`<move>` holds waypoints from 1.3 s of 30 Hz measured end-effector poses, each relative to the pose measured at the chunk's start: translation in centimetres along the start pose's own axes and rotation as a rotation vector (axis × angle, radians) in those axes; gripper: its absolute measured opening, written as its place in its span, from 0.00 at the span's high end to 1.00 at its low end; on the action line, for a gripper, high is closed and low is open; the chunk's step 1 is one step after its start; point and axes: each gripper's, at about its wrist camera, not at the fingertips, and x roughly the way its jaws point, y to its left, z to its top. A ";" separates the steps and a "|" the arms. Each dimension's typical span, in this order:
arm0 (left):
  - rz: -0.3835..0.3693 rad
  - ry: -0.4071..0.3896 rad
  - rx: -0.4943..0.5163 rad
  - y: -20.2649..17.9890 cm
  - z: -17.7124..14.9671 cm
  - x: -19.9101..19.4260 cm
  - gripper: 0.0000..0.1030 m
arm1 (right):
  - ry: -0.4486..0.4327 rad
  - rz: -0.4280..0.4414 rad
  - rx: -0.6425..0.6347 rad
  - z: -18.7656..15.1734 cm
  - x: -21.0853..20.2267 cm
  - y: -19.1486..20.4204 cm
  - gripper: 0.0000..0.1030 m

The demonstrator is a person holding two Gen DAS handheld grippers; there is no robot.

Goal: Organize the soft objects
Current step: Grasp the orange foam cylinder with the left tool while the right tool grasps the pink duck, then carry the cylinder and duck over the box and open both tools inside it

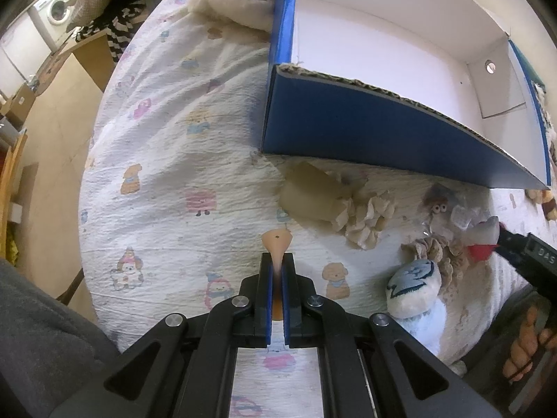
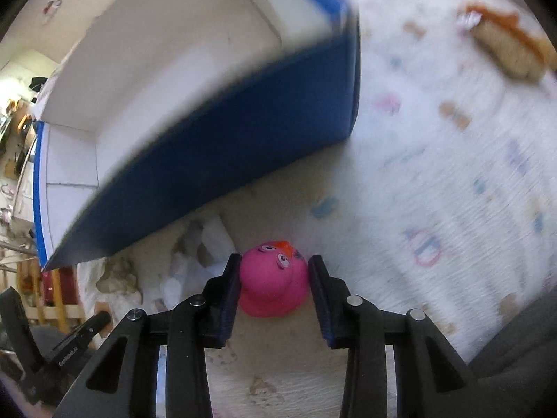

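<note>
The left gripper point(image 1: 277, 261) had its blue-lined fingers pressed together on a thin peach-coloured soft piece point(image 1: 276, 244), whose flared tip stuck out just past them at the lower middle of the left wrist view. Beyond it, toward the centre of that frame, a beige ruffled plush point(image 1: 323, 202) lay on the printed bedsheet point(image 1: 156, 160), just below the near wall of the blue cardboard box point(image 1: 348, 129), whose white inside filled the upper right. At lower right a white-and-grey stuffed toy point(image 1: 414, 289) rested beside a small googly-eyed plush point(image 1: 439, 209). A cream fleece blanket point(image 1: 236, 0) bunched at the top edge, against the box's far corner.

The right gripper point(image 2: 274, 271) stood with its fingers spread around a pink rubber duck point(image 2: 271, 282) at the lower middle of the right wrist view. Both pads looked to be touching its sides, though the blur made that hard to tell. The duck sat on the sheet, near the box's blue wall. At upper right of that frame lay a tan and orange plush point(image 2: 508, 45), well apart.
</note>
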 end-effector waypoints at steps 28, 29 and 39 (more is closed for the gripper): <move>0.040 -0.355 -0.019 -1.5 0.0 -10.8 0.96 | -0.562 0.161 -0.216 -0.1 -12.4 3.2 0.61; 0.043 -0.364 -0.014 -1.6 0.1 -11.2 0.96 | -0.564 0.162 -0.229 0.3 -12.4 3.6 0.61; 0.058 -0.436 0.039 -4.7 3.8 -13.1 0.96 | -0.513 0.167 -0.260 3.8 -10.2 5.5 0.61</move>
